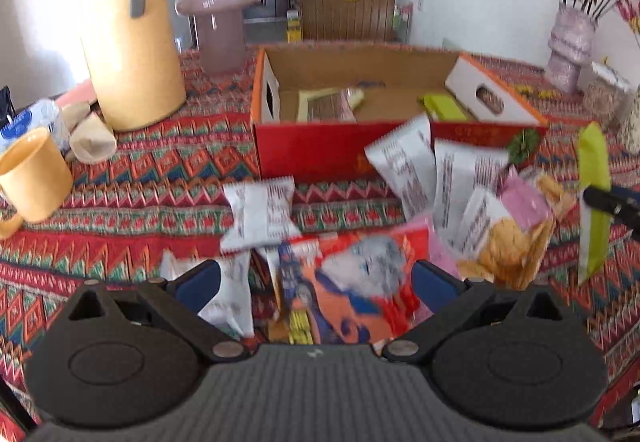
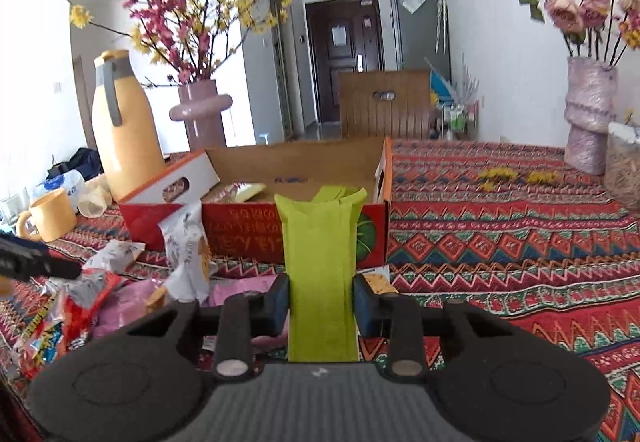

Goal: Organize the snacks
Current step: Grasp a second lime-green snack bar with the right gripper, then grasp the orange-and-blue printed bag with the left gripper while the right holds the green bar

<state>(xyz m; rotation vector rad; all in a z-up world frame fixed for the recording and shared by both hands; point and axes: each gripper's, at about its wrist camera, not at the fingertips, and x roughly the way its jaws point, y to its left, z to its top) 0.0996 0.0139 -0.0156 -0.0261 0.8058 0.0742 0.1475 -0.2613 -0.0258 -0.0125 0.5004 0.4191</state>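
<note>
Right gripper [image 2: 320, 300]: fingers [image 2: 278, 302] clamped on both sides of a lime-green packet [image 2: 320, 262], which stands upright between them, top edge toward 12 o'clock. Same packet seen from the left wrist at 3 o'clock [image 1: 594, 202], lifted clear of the counter [image 2: 500, 242] and pinched by dark fingertips.

Left gripper [image 1: 316, 286]: fingers [image 1: 200, 284] spread wide, gripping nothing, poised above an orange-and-red snack bag [image 1: 340, 290] at 6 o'clock of the left-wrist view. Contact with the bag impossible to judge through the blur.

Loose heap of snacks on the patterned cloth: white printed sachets [image 1: 260, 214], pink wrapper [image 1: 524, 202], cracker bag [image 1: 508, 246], all just in front of the cardboard box [image 1: 320, 154].

Box open, red front wall, at 12 o'clock of the heap; inside, a brown-and-cream pack [image 1: 324, 106] toward the left and another green pack [image 1: 444, 108] toward the right.

At 10 o'clock of the box, a tall yellow jug [image 1: 128, 42]; at 9 o'clock, a yellow mug [image 1: 34, 178]. Pink vase [image 1: 220, 22] behind the box, flowers in it.
</note>
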